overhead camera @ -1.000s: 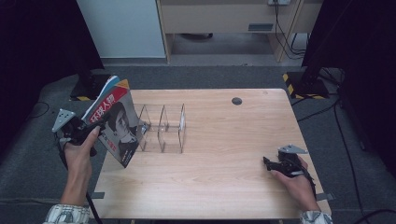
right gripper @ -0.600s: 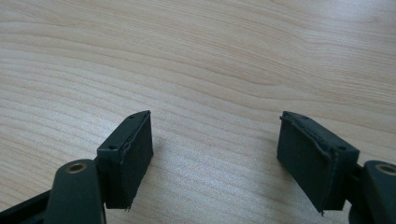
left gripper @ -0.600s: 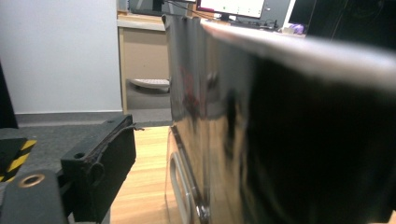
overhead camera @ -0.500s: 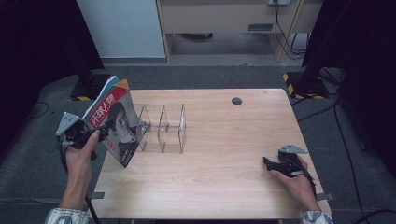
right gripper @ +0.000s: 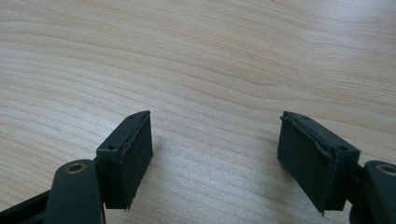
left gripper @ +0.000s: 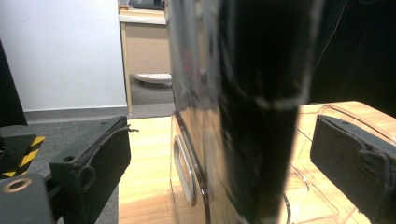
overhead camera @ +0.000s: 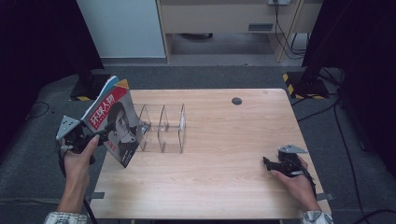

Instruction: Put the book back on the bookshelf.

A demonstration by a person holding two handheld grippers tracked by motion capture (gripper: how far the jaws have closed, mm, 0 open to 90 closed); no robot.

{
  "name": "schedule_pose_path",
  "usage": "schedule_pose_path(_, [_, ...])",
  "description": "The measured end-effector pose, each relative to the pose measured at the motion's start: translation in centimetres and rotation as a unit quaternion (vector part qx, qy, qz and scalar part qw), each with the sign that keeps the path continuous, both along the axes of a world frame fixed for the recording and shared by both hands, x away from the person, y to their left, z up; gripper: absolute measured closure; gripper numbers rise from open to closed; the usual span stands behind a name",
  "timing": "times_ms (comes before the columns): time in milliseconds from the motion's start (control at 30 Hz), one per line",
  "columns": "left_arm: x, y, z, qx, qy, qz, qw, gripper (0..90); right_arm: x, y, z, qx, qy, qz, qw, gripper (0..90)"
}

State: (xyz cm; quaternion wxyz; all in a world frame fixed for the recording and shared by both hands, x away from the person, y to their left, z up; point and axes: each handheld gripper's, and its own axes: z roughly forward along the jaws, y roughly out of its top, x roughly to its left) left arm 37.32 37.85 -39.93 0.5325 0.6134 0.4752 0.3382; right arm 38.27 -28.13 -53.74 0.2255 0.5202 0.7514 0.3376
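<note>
Nearest, right gripper rested on the surface, fingers apart w/ nothing between, idle. Left gripper held a magazine tilted at the left edge beside the clear divider rack, probably for slotting; its fingers looked spread, grip unclear.

A magazine with a red title band and a portrait cover stands tilted at the left end of a clear divided rack on the surface.

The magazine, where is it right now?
High view: the magazine is at the table's left edge, beside the clear divider rack, at the left tongs.
</note>
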Motion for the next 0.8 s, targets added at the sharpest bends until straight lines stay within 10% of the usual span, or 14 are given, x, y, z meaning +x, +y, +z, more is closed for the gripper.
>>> schedule_pose_path(800, [-1.8,0.0,-0.8,0.01,-0.002,-0.004,0.9999,4.6,0.0,0.0,0.0,0.0,0.0,0.001,1.0,26.4])
